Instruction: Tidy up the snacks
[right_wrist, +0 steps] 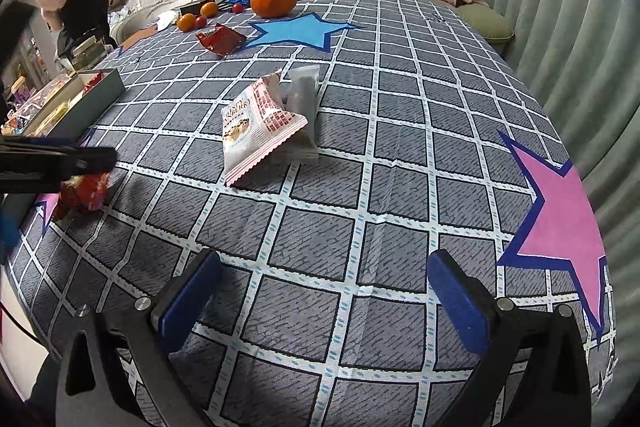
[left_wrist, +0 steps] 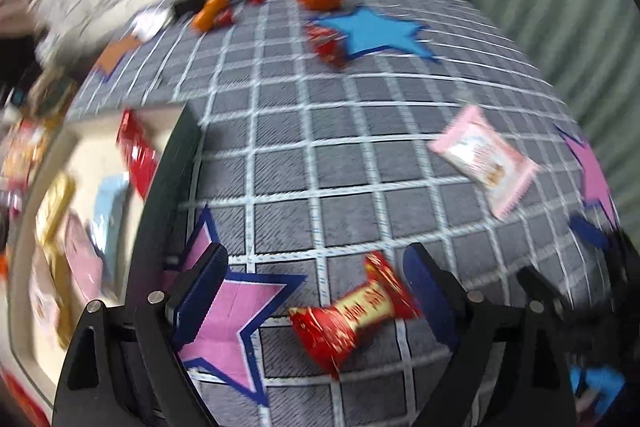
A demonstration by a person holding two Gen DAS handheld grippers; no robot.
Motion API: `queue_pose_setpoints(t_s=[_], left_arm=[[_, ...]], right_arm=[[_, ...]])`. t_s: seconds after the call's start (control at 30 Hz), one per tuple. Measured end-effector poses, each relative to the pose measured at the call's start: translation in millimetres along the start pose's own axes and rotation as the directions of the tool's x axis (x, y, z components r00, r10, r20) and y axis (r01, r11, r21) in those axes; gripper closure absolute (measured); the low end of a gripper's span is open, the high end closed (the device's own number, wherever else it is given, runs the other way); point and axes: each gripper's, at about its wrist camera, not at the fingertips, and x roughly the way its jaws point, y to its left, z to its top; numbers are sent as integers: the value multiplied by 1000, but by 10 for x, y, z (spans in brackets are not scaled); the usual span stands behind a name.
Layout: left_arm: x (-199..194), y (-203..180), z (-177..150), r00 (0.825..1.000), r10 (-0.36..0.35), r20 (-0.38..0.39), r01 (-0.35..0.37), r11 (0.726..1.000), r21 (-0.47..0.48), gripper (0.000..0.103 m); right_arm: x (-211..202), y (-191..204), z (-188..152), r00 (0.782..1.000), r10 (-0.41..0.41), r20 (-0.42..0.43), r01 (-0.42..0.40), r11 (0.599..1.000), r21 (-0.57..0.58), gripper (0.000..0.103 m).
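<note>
Table w/ grey checked cloth (right_wrist: 360,187), coloured stars printed on it; dark-walled snack box (right_wrist: 100,99) at its left edge, already holding several wrapped pieces. Pink-and-white snack bag (right_wrist: 256,123) mid-table, propped against a small grey sachet (right_wrist: 304,95), well apart from the box. Red-and-gold candy (left_wrist: 352,307) lies flat on the cloth beside a pink star, betw. the spread fingers of the left gripper (left_wrist: 316,291); pads not touching it. Right gripper (right_wrist: 324,291) likewise spread wide, nothing betw. its fingers, only bare cloth. Judged handling: candy is light, foil wrap crinkly & prob. slippery, twisted ends flimsy, so pinch across the firm middle, gently. Bag: puffy, soft, crushable contents; take by the crimped seam
</note>
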Motion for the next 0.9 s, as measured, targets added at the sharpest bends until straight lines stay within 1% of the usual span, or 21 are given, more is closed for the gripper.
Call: queue_pose_setpoints(t_s=[0.1, 0.13, 0.17, 0.23, 0.27, 0.33, 0.4, 0.47, 0.5, 0.53, 0.57, 0.6, 0.67, 0.7, 0.77, 0.83, 0.9], left_arm=[[-38, -162, -83, 1000, -16, -17, 18, 990, 139, 11], [-2, -230, -130, 1000, 0, -27, 5, 983, 183, 11], [38, -283, -157, 999, 22, -29, -16, 979, 205, 11], [146, -333, -188, 995, 97, -20, -90, 970, 225, 11], [167, -307, -176, 995, 102, 15, -103, 977, 184, 11], [228, -220, -131, 995, 101, 27, -103, 988, 111, 11], [306, -89, -74, 997, 69, 36, -69, 998, 12, 11], [353, 34, -53, 999, 27, 34, -24, 997, -71, 8], [359, 32, -55, 998, 47, 38, -45, 997, -60, 5], [357, 33, -63, 998, 49, 45, -46, 997, -59, 5], [363, 56, -74, 998, 38, 49, -35, 997, -65, 3], [376, 56, -75, 998, 40, 52, -36, 997, -65, 1], [393, 74, -76, 997, 37, 62, -33, 997, -70, 1], [395, 73, -69, 997, 39, 67, -35, 997, -68, 0], [379, 59, -95, 996, 40, 78, -34, 997, -70, 0], [369, 47, -126, 995, 40, 95, -34, 997, -70, 0], [354, 46, -157, 994, 40, 105, -33, 997, -71, 0]], right_arm=[[-8, 0, -10, 1000, 2, 7, -2, 1000, -3, 0], [20, 6, 2, 1000, 3, 7, -3, 1000, -5, 0], [2, 4, -23, 1000, 2, 9, -2, 1000, -4, 0], [12, 8, -19, 1000, 3, 11, -3, 1000, -6, 0], [10, 9, -22, 1000, 2, 12, -2, 1000, -6, 0], [13, 11, -19, 1000, 2, 10, -2, 1000, -5, 0], [13, 13, -20, 1000, 2, 7, -2, 1000, -5, 0], [17, 12, -1, 1000, 6, -11, -6, 1000, -6, 0], [30, -3, 35, 999, 13, -30, -13, 1000, -5, 0], [35, -22, 73, 998, 25, -55, -24, 1000, 2, 0], [25, -90, 132, 996, 58, -73, -55, 998, 40, 0], [16, -167, 184, 994, 88, -72, -82, 993, 86, 0], [12, -375, 309, 991, 118, -60, -104, 975, 198, 0], [37, -484, 398, 992, 108, -65, -89, 965, 248, 0], [106, -593, 556, 994, 85, -76, -60, 957, 285, 0], [229, -604, 714, 993, 69, -95, -41, 961, 273, 0], [411, -527, 856, 989, 20, -145, 12, 976, 219, 0]])
